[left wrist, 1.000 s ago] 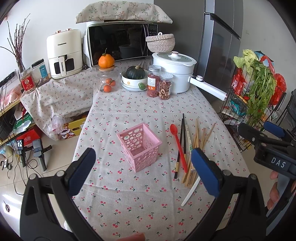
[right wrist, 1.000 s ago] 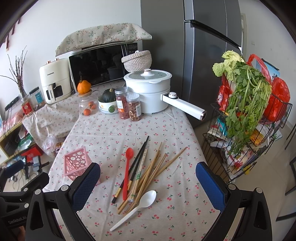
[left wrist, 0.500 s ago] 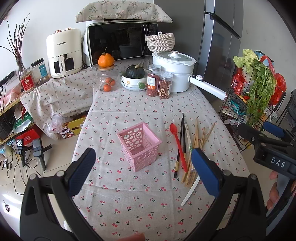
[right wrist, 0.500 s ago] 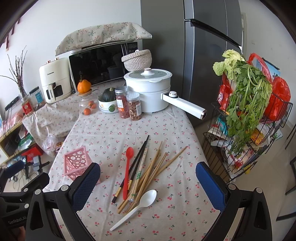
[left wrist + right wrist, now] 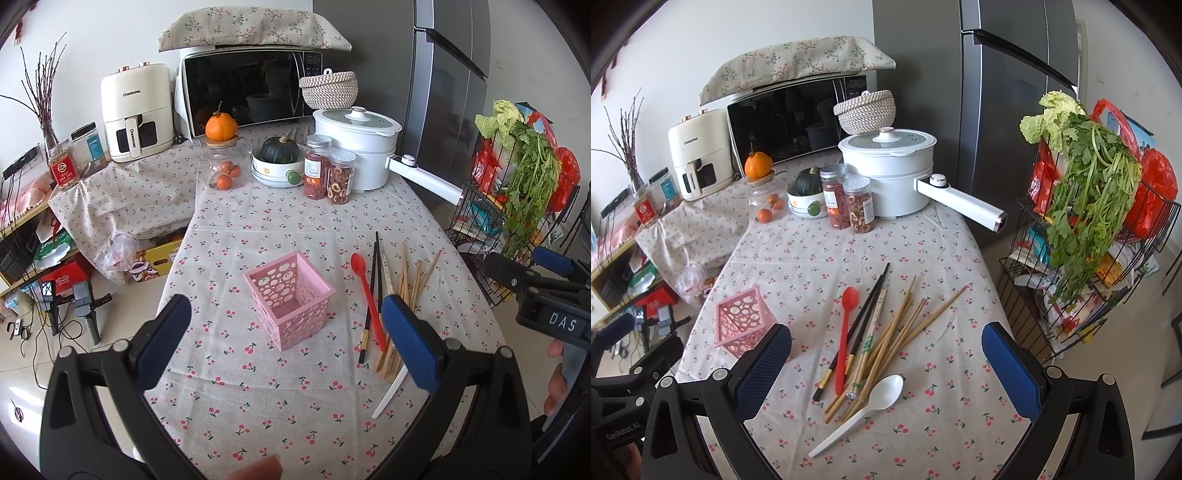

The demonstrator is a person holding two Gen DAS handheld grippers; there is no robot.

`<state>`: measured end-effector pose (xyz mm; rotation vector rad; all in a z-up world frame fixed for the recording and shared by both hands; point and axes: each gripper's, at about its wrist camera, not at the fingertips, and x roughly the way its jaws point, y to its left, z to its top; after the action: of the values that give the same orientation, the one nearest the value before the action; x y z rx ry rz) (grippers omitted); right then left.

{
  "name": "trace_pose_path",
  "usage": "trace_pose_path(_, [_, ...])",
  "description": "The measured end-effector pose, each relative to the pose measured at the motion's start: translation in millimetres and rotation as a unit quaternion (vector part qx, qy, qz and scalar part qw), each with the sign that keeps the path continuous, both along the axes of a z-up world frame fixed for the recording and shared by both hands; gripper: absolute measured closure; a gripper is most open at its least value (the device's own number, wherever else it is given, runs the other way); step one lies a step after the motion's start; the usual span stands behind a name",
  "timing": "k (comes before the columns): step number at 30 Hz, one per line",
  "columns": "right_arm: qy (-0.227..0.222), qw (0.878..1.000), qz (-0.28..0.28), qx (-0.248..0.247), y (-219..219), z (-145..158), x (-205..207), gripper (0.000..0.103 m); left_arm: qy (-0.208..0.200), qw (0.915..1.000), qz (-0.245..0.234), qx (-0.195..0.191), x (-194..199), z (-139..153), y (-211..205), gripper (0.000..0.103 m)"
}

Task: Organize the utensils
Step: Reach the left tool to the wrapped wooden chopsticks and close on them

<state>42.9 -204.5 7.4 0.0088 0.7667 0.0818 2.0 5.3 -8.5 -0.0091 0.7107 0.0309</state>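
The left gripper (image 5: 286, 334) is wide open and holds nothing; it hangs above the cherry tablecloth (image 5: 266, 229), with the pink basket (image 5: 290, 302) standing upright between its fingers. The right gripper (image 5: 886, 363) is also wide open and empty, above the red spoon (image 5: 845, 328), the black chopsticks (image 5: 866, 314), the wooden chopsticks (image 5: 905, 332) and the white spoon (image 5: 864, 410), which lie together right of the basket.
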Motion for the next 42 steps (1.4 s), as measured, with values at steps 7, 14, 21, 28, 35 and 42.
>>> trace_pose_path(7, [0.031,0.999,-0.001,0.013,-22.8,-7.4,24.8,0.0,-0.002,0.9999,-0.013,0.007,14.2,-3.5,-1.6,0.001])
trace_pose_path(14, [0.116,0.989,-0.024,0.083,-66.2,-37.1,66.3,0.0,0.061,0.9931,-0.085,-0.054,47.8,-0.4,-17.1,0.001])
trace_pose_path(21, [0.228,0.965,-0.051,0.121,-99.1,-86.5,106.6,0.0,0.17,0.9709,-0.155,-0.065,105.4,-19.6,-69.8,0.014])
trace_pose_path(28, [0.239,0.96,-0.084,0.121,-117.5,-103.7,122.2,0.0,0.288,0.9404,-0.162,-0.081,163.9,-84.6,-115.9,0.07])
trace_pose_path(35, [0.282,0.941,-0.08,0.169,-126.0,-132.4,138.5,0.012,0.331,0.9315,-0.132,-0.075,203.1,-128.5,-134.5,0.092])
trace_pose_path(42, [0.288,0.938,-0.097,0.17,-139.9,-143.5,145.9,0.012,0.359,0.9227,-0.123,-0.07,229.3,-149.8,-147.8,0.097])
